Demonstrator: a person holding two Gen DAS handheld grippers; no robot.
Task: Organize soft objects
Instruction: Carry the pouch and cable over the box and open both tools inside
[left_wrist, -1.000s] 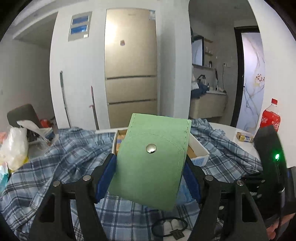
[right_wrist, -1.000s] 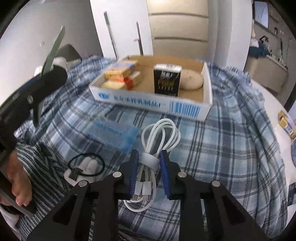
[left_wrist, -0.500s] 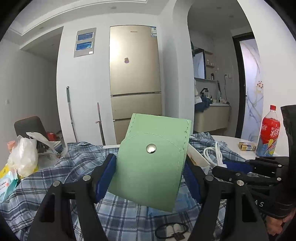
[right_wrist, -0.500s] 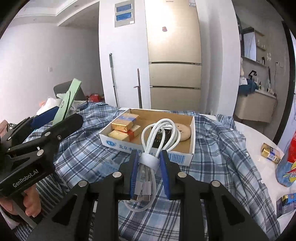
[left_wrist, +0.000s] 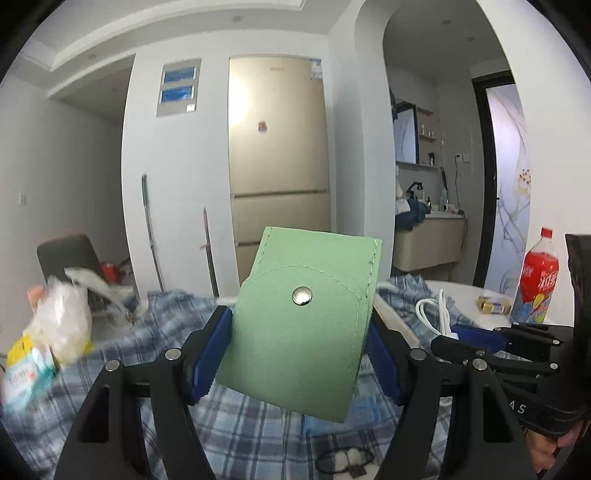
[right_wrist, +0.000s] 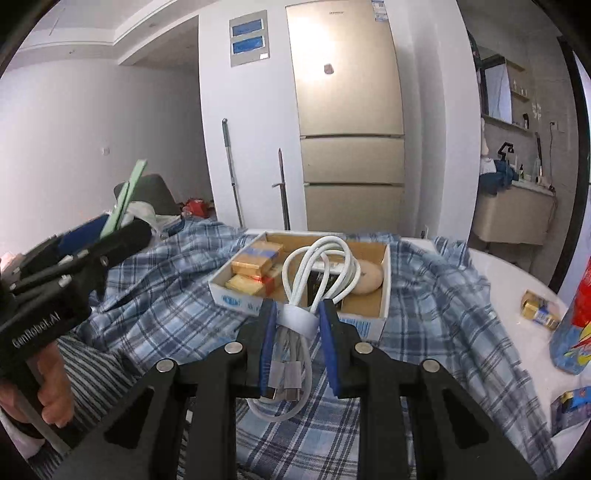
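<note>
gripping a green pouch (left_wrist: 301, 321) in the left gripper (left_wrist: 295, 354) and a coiled white cable (right_wrist: 317, 273) in the right gripper (right_wrist: 299, 343), either could slip free.

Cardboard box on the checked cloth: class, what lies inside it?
Inside the cardboard box are yellow packets at the left and a round tan object at the right. The white cable, held in the right tongs, hides the middle.

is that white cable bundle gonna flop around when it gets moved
Probably only a little: the white cable is coiled and cinched by a strap where the right gripper clamps it. The free loops above may sway. It looks light, so slipping seems unlikely.
</note>
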